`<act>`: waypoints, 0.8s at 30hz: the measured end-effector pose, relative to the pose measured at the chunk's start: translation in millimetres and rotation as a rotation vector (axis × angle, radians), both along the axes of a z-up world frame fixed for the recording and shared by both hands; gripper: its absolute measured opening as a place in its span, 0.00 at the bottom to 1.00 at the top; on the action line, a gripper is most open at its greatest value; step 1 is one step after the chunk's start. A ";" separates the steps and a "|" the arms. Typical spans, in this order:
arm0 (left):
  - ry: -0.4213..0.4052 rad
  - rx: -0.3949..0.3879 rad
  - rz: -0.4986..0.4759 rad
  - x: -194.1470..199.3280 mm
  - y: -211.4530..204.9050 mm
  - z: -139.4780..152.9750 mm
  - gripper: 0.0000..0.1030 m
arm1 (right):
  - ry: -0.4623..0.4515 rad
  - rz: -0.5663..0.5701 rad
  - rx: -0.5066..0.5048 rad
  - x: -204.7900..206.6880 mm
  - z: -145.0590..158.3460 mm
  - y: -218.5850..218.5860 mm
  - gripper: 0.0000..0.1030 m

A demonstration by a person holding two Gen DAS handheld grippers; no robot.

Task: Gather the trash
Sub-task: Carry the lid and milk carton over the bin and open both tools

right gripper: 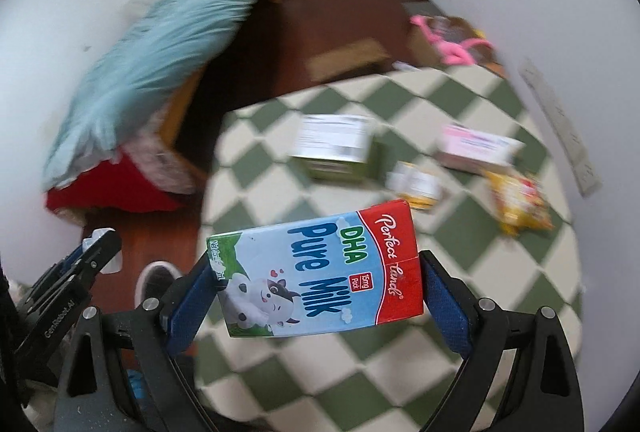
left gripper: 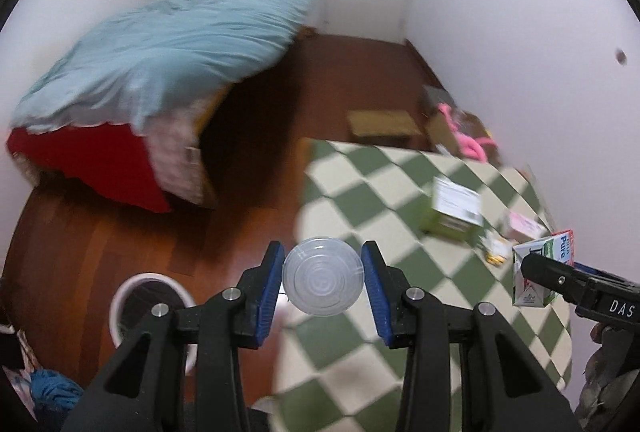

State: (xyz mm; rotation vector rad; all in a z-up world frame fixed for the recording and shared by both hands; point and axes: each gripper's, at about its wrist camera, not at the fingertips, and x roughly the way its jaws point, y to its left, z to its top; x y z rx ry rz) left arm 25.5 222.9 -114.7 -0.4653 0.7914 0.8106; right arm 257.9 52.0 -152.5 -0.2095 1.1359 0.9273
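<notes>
My left gripper [left gripper: 323, 282] is shut on a clear round plastic lid [left gripper: 323, 276], held above the edge of the green-and-cream checkered rug [left gripper: 360, 175]. My right gripper [right gripper: 316, 284] is shut on a blue and red milk carton [right gripper: 320, 276], held sideways over the rug [right gripper: 280, 372]; the carton also shows at the right of the left wrist view [left gripper: 540, 268]. A white bin [left gripper: 148, 308] with a dark inside stands on the wood floor, below left of the left gripper; it also shows in the right wrist view [right gripper: 156, 280]. On the rug lie a green box [right gripper: 336, 147], a pink box [right gripper: 476, 147], a small carton [right gripper: 416, 183] and a yellow wrapper [right gripper: 520, 199].
A bed with a light blue cover [left gripper: 160, 47] and a red sheet [left gripper: 88, 159] stands at the left. A flat cardboard piece [left gripper: 380, 123] and a box with pink items [left gripper: 464, 135] lie by the right wall. Blue cloth [left gripper: 48, 388] lies at the lower left.
</notes>
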 end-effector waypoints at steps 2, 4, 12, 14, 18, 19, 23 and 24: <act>-0.005 0.017 0.051 -30.9 19.7 7.4 0.35 | 0.014 0.056 0.022 -24.9 5.7 30.1 0.93; -0.002 0.029 0.101 -59.4 37.1 9.5 0.35 | 0.035 0.120 0.038 -51.6 5.6 62.0 0.93; 0.048 -0.062 0.316 -175.3 113.2 -31.6 0.35 | 0.119 0.376 -0.029 -168.5 -40.6 198.1 0.93; 0.060 -0.114 0.369 -201.1 132.1 -53.2 0.35 | 0.132 0.434 -0.067 -199.3 -63.0 229.9 0.93; 0.076 -0.241 0.439 -238.6 165.5 -101.3 0.35 | 0.150 0.523 -0.153 -249.6 -114.9 279.0 0.93; 0.080 -0.269 0.451 -245.1 171.1 -114.2 0.35 | 0.157 0.542 -0.179 -261.7 -130.3 290.9 0.93; 0.072 -0.431 0.482 -265.9 191.1 -171.2 0.35 | 0.194 0.581 -0.272 -290.4 -184.2 322.9 0.93; 0.067 -0.461 0.484 -267.2 194.3 -181.4 0.35 | 0.204 0.591 -0.292 -296.2 -196.3 328.6 0.93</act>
